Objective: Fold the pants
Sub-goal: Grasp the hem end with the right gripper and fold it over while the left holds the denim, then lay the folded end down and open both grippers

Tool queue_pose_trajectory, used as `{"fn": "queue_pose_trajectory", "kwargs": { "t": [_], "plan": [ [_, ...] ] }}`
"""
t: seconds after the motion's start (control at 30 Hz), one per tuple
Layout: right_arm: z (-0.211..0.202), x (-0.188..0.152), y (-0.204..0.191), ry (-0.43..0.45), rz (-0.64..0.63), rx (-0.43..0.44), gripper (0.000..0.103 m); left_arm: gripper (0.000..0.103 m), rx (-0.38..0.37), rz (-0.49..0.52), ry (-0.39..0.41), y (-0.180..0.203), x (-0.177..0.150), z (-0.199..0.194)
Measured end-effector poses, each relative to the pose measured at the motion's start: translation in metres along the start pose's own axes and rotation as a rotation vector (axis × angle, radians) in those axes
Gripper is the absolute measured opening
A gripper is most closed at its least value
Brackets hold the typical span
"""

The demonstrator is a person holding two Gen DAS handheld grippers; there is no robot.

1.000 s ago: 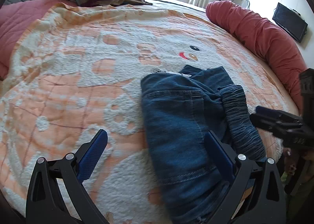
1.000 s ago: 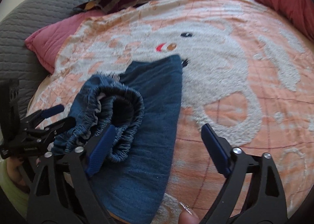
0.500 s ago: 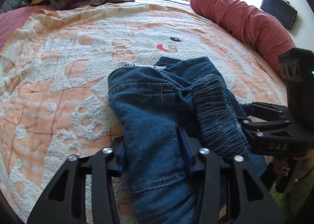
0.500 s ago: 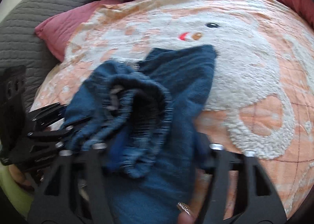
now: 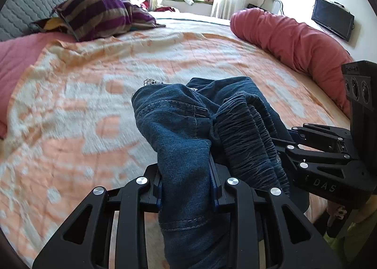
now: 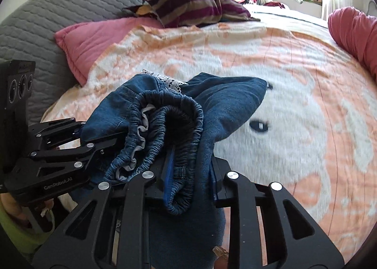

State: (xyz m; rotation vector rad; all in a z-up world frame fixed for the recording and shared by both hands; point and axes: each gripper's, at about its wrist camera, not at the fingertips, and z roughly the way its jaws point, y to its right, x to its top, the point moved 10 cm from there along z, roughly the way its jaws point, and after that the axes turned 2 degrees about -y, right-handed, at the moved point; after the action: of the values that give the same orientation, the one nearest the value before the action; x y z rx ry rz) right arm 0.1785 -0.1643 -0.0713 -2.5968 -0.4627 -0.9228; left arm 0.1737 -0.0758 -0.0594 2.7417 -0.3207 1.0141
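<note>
We're pinching the jeans [image 5: 188,132] near the bed's [image 5: 70,108] near edge; the left gripper [image 5: 187,186] is closing on a denim fold, the right gripper [image 6: 190,174] is closing on the elastic waistband [image 6: 165,122]; looks like we're at the pick-up step; next we're probably lifting both together and laying them out flat.

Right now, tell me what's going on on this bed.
A person is folding a pair of blue jeans on a bed covered by an orange and white blanket, using two handheld grippers. The left gripper is closing on the denim along one side, and the right gripper is closing on the bunched elastic waistband. The gripped end looks raised off the blanket. A striped pillow and a red bolster lie further back.
</note>
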Motion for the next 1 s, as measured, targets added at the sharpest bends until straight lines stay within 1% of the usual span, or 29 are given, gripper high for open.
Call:
{"fn": "queue_pose_trajectory", "kwargs": {
  "t": [0.17, 0.3, 0.47, 0.53, 0.6, 0.63, 0.7, 0.73, 0.77, 0.8, 1.0],
  "plan": [
    [0.017, 0.031, 0.000, 0.021, -0.013, -0.013, 0.018, 0.027, 0.037, -0.001, 0.025, -0.016, 0.024, 0.009],
    [0.032, 0.044, 0.003, 0.021, -0.015, -0.022, 0.018, 0.027, 0.051, -0.020, 0.029, -0.031, 0.037, 0.022],
    [0.052, 0.045, 0.008, -0.005, -0.002, -0.030, 0.018, 0.028, 0.056, -0.031, 0.004, -0.038, 0.035, 0.042],
    [0.061, 0.040, 0.012, -0.027, 0.005, -0.033, 0.020, 0.032, 0.059, -0.038, -0.022, -0.043, 0.029, 0.054],
    [0.070, 0.032, 0.018, -0.056, 0.018, -0.047, 0.024, 0.033, 0.060, -0.048, -0.057, -0.046, 0.021, 0.064],
    [0.074, 0.028, 0.021, -0.071, 0.031, -0.060, 0.024, 0.037, 0.064, -0.053, -0.067, -0.048, 0.017, 0.068],
    [0.082, 0.019, 0.034, -0.109, 0.072, -0.088, 0.039, 0.040, 0.064, -0.056, -0.079, -0.049, 0.012, 0.073],
    [0.084, 0.016, 0.038, -0.116, 0.086, -0.094, 0.043, 0.041, 0.062, -0.055, -0.083, -0.049, 0.010, 0.075],
    [0.085, 0.014, 0.043, -0.126, 0.095, -0.109, 0.052, 0.042, 0.062, -0.053, -0.086, -0.050, 0.008, 0.077],
    [0.085, 0.013, 0.045, -0.130, 0.096, -0.117, 0.055, 0.043, 0.062, -0.052, -0.093, -0.050, 0.006, 0.079],
    [0.086, 0.008, 0.050, -0.133, 0.106, -0.128, 0.059, 0.045, 0.056, -0.064, -0.099, -0.052, 0.003, 0.081]
  ]
}}
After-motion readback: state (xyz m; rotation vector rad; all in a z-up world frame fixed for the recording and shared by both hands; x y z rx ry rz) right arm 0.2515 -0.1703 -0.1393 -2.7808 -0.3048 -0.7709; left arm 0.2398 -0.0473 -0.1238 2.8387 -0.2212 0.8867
